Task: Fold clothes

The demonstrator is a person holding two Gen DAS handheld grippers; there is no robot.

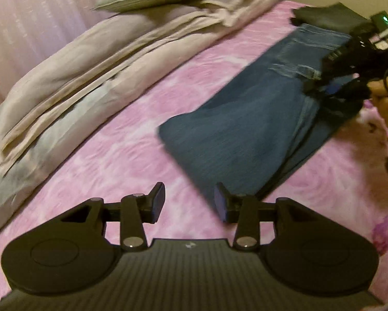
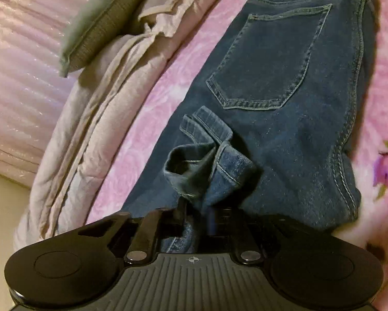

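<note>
Left gripper, nearest, with fingers spread wide and empty above bare pink bedsheet, just short of the folded edge of the jeans. Right gripper clamped on the bunched hems of the jeans, above the seat and back pocket. The jeans lie flat mid-bed, with open sheet on either side. Beyond, a rumpled blanket lines the far edge, a cushion atop it.
</note>
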